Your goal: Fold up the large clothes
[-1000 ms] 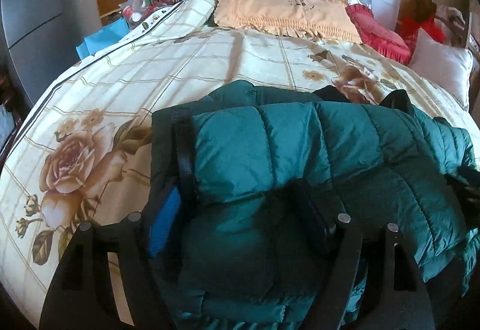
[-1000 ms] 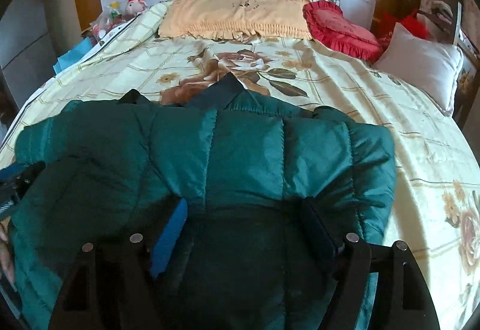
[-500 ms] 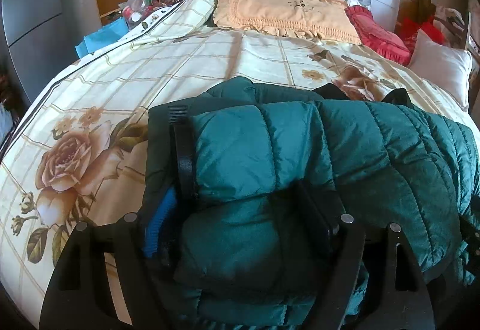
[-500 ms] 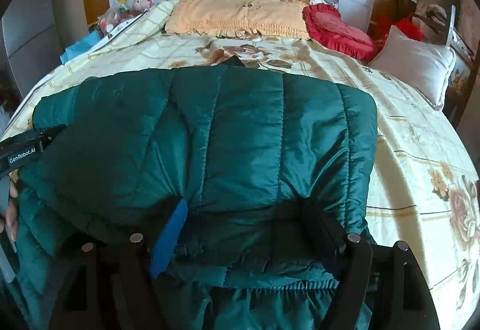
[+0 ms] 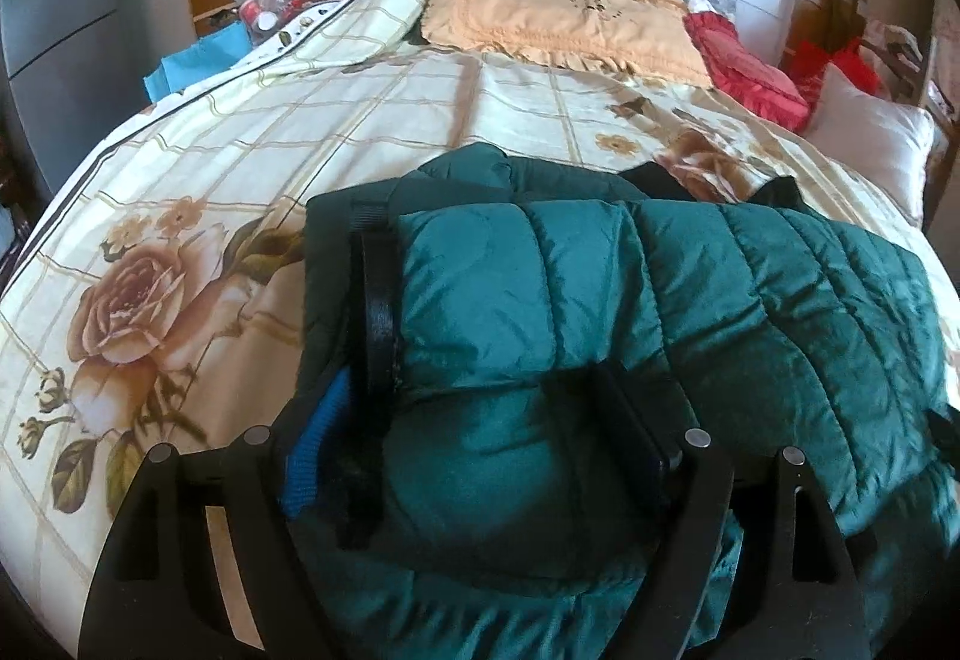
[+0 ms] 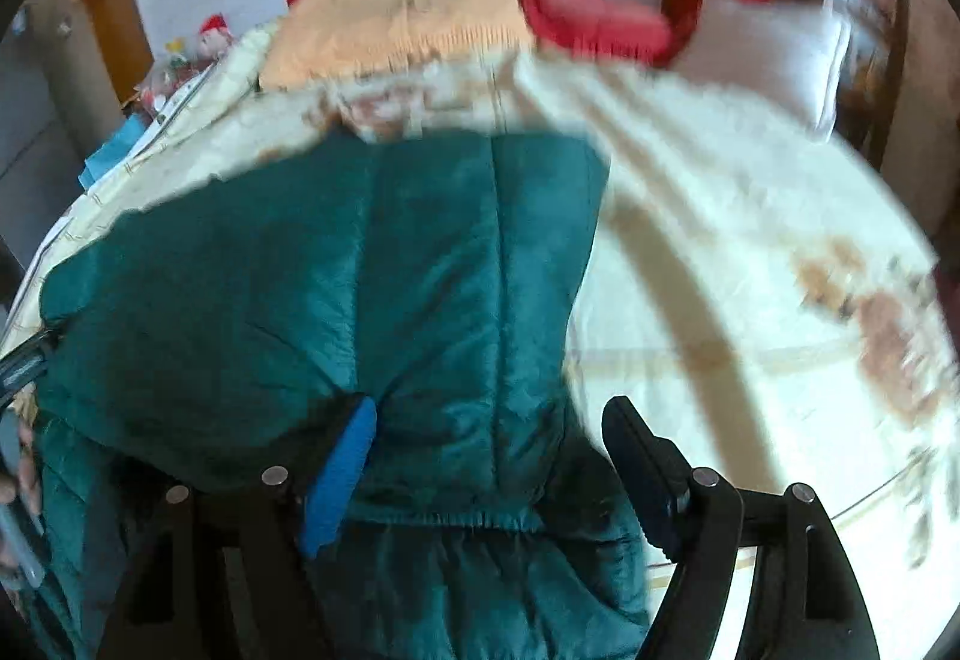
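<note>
- green puffer jacket (image 5: 630,336) heaped on the floral bedspread (image 5: 252,168), folded over once
- left gripper (image 5: 480,444) spread wide, thick padded fold bulging between the fingers (pressing or not: cannot tell)
- right gripper (image 6: 489,456) spread at the elastic hem, right finger clear of cloth
- likely light, squashy, slippery-shelled; best pinched at hem or stitched seams

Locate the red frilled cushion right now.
Red frilled cushion: far end of the floral-quilted bed, right side in both views, between the peach frilled pillow and white pillow.
</note>
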A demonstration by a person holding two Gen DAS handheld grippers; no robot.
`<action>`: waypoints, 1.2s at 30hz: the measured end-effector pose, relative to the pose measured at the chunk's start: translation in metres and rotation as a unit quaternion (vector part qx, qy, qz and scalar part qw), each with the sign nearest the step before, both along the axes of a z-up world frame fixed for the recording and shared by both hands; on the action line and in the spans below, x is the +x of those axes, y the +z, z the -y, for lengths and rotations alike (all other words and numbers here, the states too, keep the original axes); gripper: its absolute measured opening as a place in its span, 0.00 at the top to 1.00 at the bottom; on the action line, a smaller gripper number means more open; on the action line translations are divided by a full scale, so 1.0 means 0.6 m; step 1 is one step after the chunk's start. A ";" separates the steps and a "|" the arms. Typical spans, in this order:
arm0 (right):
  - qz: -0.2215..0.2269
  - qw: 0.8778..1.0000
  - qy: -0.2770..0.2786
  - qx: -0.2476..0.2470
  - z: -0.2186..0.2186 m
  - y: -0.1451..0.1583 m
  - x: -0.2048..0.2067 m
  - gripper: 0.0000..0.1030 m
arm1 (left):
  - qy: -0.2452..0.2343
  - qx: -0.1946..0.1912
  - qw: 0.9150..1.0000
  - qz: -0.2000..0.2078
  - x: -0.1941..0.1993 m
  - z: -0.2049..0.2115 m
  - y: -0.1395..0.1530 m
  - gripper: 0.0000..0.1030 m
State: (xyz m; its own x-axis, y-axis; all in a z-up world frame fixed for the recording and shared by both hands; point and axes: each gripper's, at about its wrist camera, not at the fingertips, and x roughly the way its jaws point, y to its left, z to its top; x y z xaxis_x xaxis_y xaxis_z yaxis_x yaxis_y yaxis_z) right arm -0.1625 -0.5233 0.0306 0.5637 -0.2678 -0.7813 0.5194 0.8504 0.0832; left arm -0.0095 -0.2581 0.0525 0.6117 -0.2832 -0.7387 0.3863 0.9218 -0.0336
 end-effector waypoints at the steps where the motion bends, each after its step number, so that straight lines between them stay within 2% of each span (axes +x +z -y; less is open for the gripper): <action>1: 0.008 1.000 -0.003 0.008 0.005 -0.005 -0.003 0.27 | -0.002 0.004 1.000 0.002 -0.011 -0.009 0.007 0.22; 4: 0.012 1.000 -0.005 0.014 0.008 -0.001 -0.010 0.27 | -0.005 0.012 1.000 0.011 -0.041 -0.039 0.024 0.22; 9: 0.049 0.998 -0.006 0.039 0.001 0.044 -0.080 0.27 | 0.000 -0.016 1.000 0.004 -0.085 -0.108 0.043 0.22; 15: 0.038 0.998 0.027 0.052 -0.044 0.071 -0.171 0.26 | 0.007 -0.045 0.999 -0.022 -0.143 -0.183 0.042 0.22; 19: 0.026 0.997 0.043 0.064 -0.067 0.063 -0.237 0.25 | 0.007 -0.050 0.998 -0.028 -0.197 -0.217 0.038 0.22; 26: 0.006 0.995 0.049 0.088 -0.102 0.021 -0.322 0.22 | -0.009 -0.031 0.999 -0.033 -0.278 -0.243 0.024 0.22; 36: -0.005 0.994 0.044 0.098 -0.111 0.005 -0.396 0.17 | -0.018 -0.012 0.998 -0.053 -0.339 -0.280 0.001 0.22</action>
